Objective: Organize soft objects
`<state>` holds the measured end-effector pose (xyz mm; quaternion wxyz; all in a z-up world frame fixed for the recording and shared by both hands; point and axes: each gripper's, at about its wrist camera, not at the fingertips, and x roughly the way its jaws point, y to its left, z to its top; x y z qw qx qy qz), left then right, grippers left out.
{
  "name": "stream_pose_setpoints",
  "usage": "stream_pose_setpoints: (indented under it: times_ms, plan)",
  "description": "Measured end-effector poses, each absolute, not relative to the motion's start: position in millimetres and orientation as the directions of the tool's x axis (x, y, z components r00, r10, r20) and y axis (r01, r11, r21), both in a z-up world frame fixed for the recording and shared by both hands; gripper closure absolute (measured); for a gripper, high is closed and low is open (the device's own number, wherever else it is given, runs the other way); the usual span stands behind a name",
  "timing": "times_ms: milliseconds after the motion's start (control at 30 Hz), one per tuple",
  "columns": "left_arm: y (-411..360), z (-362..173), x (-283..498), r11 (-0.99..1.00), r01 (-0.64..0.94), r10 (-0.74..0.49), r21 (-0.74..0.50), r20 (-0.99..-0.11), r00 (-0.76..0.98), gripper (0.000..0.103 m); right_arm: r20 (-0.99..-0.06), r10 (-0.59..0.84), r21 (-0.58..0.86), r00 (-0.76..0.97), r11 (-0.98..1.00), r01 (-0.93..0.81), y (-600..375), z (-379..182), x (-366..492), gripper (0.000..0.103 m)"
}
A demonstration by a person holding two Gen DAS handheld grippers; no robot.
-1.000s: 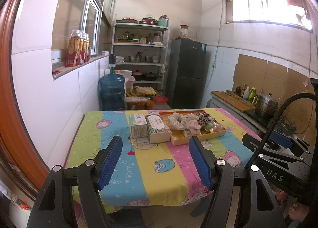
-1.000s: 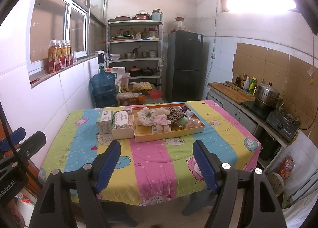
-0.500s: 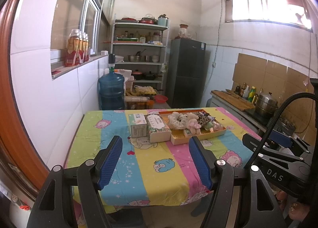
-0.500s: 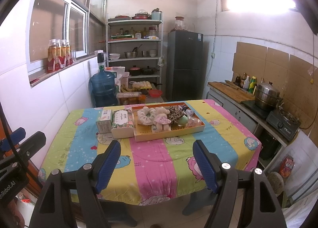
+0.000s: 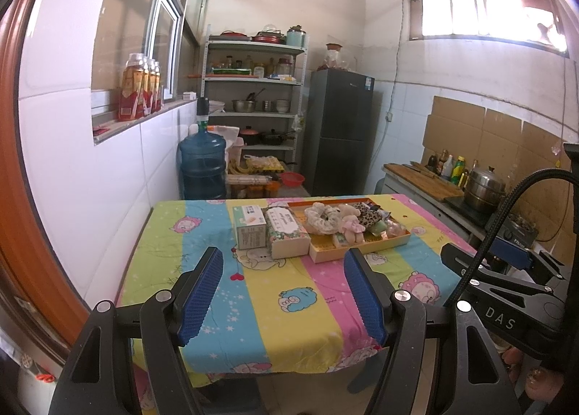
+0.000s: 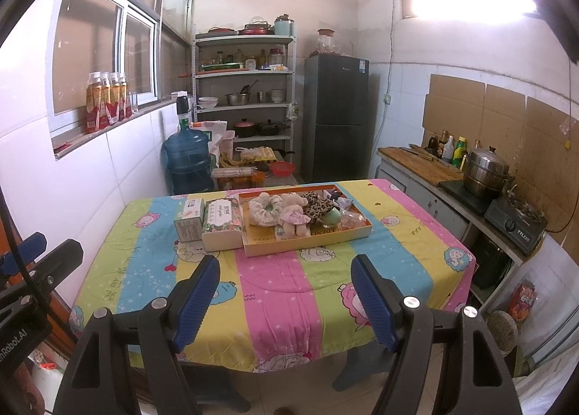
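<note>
A: Anything changed over the last second?

B: Nothing I can see. Left claw [image 5: 282, 292] and right claw [image 6: 286, 301] stay released, empty, well short of the counter [image 6: 282, 292].

A: And the soft things?

B: Heaped in the tray [image 6: 307, 237]: lace scrunchie [image 6: 264, 211], pink plush [image 6: 295, 221], leopard scrunchie [image 6: 318, 208]. Tissue pack [image 6: 221, 225] and small box [image 6: 189, 219] sit just beside it. Sorted or awaiting sorting, I can't say.

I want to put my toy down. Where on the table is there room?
The near half of the tablecloth, between the tray and the front edge, is bare. So is the right end past the tray. It is crowded at the far side: the tissue boxes sit tight against the tray, which is piled with soft toys.
</note>
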<state>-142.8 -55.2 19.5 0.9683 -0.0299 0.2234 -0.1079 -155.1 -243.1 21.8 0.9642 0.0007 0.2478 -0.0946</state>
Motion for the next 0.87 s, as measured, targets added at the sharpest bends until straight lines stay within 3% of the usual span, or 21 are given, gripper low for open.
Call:
stream_pose_setpoints:
  times_ms: [867]
  plan:
    - [-55.7,16.1,-144.6,0.976,0.193,-0.218,-0.102,-0.423,0.879,0.032,-0.479,-0.18,-0.043,0.859,0.982,0.181,-242.4,21.7,-155.6,0.028]
